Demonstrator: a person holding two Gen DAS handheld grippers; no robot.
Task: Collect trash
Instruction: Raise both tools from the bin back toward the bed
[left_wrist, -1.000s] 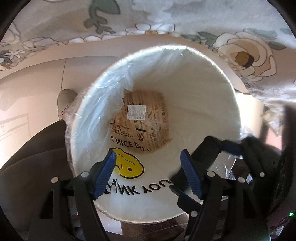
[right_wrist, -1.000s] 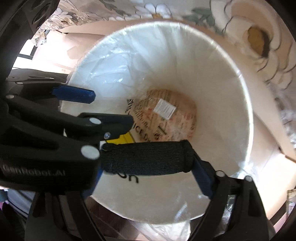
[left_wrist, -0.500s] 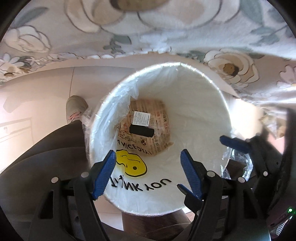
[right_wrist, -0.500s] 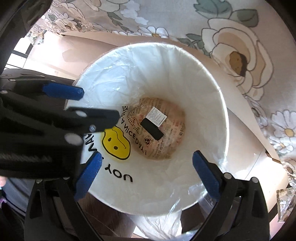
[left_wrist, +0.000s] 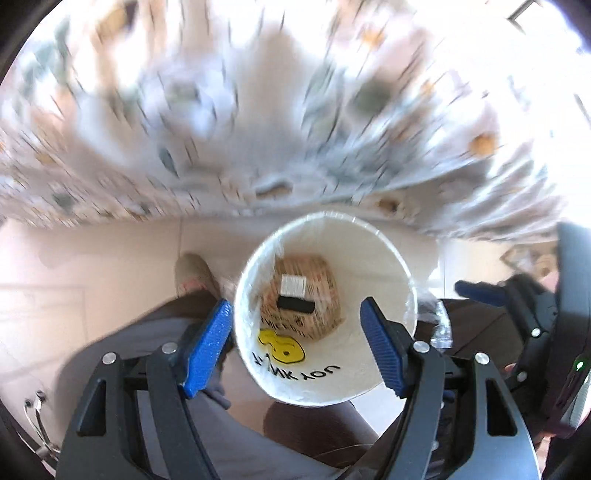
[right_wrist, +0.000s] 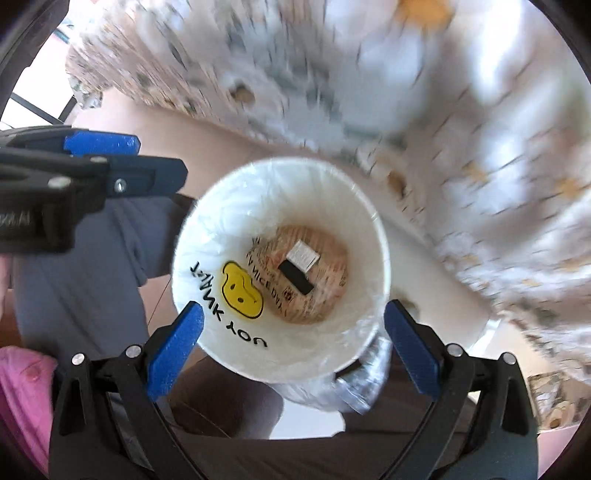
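A white trash bin (left_wrist: 369, 280) lined with a clear plastic bag stands on the floor below both grippers; it also shows in the right wrist view (right_wrist: 229, 221). At its bottom lie a brown printed paper bag (left_wrist: 314, 295) and a small black block (left_wrist: 295, 305), also seen in the right wrist view (right_wrist: 295, 277). A yellow smiley print (right_wrist: 242, 290) marks the liner. My left gripper (left_wrist: 295, 345) is open and empty, high above the bin. My right gripper (right_wrist: 293, 350) is open and empty, also above the bin.
A floral bedspread (left_wrist: 258, 129) hangs over the bed edge behind the bin, blurred by motion. The person's grey trouser leg (left_wrist: 147, 332) and shoe (left_wrist: 192, 273) are left of the bin. A dark brown stool top (right_wrist: 295, 454) lies under the grippers.
The right gripper opened and dropped the black block into the bin. Both grippers have since risen away from the bin, which looks smaller now.
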